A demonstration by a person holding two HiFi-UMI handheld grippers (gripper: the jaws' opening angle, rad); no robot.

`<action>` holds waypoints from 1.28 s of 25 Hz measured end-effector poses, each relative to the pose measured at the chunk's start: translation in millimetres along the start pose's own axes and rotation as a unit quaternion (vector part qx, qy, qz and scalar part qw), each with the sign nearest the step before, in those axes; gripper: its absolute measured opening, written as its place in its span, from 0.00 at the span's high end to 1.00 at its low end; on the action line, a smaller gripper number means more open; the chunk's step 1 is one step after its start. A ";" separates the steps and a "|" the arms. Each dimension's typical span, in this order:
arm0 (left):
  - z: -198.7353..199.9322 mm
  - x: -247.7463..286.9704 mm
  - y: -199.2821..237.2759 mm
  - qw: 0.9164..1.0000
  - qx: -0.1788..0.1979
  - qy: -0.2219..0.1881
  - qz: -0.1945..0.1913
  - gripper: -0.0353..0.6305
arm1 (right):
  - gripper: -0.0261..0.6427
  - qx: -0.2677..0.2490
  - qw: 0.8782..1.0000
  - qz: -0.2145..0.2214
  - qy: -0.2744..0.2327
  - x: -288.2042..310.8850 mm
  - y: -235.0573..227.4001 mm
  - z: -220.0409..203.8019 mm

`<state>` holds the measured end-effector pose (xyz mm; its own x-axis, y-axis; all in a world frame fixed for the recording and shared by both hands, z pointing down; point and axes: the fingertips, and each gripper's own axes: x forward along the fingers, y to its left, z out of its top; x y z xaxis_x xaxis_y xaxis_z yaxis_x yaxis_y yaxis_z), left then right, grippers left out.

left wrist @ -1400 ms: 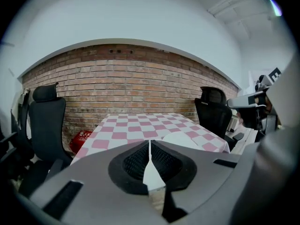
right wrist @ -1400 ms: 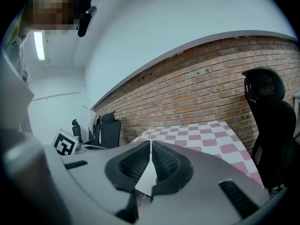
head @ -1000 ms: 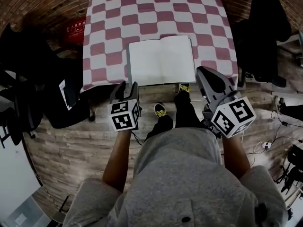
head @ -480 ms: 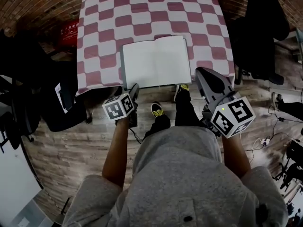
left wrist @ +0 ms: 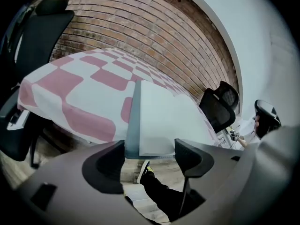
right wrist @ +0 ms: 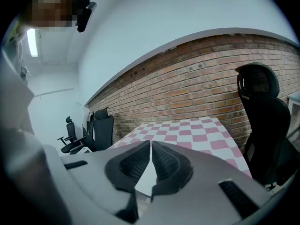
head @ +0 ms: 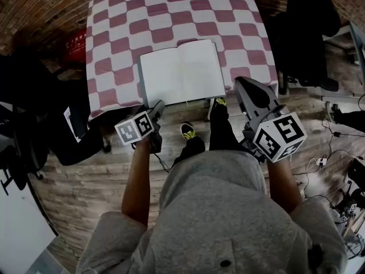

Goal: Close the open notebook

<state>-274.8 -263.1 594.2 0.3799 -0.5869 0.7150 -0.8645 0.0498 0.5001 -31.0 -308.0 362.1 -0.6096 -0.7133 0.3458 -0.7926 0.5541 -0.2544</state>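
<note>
The open notebook (head: 182,73) lies flat with blank white pages up, at the near edge of the table with the pink-and-white checked cloth (head: 114,44). My left gripper (head: 156,107) hangs just off that edge, by the notebook's near left corner. Its jaws have just been opening and stand wide, with nothing between them. In the left gripper view, the notebook (left wrist: 161,118) and its grey cover edge (left wrist: 135,121) lie just beyond the left gripper (left wrist: 150,153). My right gripper (head: 246,88) is shut and empty, off the notebook's right corner. The right gripper (right wrist: 150,154) points over the table (right wrist: 197,136).
Black office chairs stand left (head: 34,96) and right (head: 302,33) of the table. A red object (head: 77,39) sits on the floor at the far left. The person's yellow-trimmed shoes (head: 188,131) rest on the wooden floor under the table edge. Cables (head: 336,130) trail at the right.
My left gripper has sunk lower and rolled, so its marker cube now tilts. Its jaws have opened wider. The right gripper and the notebook have stayed where they were.
</note>
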 end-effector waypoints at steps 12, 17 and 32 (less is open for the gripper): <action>2.7 4.6 4.2 0.997 -0.031 -0.029 -0.069 0.49 | 0.91 -0.002 1.000 -0.009 -0.008 -9.5 7.1 -2.6; -0.4 8.4 -1.5 0.991 -0.072 -0.030 -0.106 0.50 | 0.91 -0.003 1.000 -0.011 -0.005 -17.2 3.5 -4.7; 45.9 -48.2 -57.3 0.988 -0.012 -0.100 -0.115 0.85 | 0.91 0.006 0.999 -0.014 -0.040 -19.7 -1.5 10.7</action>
<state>-258.6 -274.8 508.6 0.4899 -0.7331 0.4717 -0.7540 -0.0847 0.6514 -18.0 -299.4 346.0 -0.5851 -0.7610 0.2803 -0.8095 0.5277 -0.2572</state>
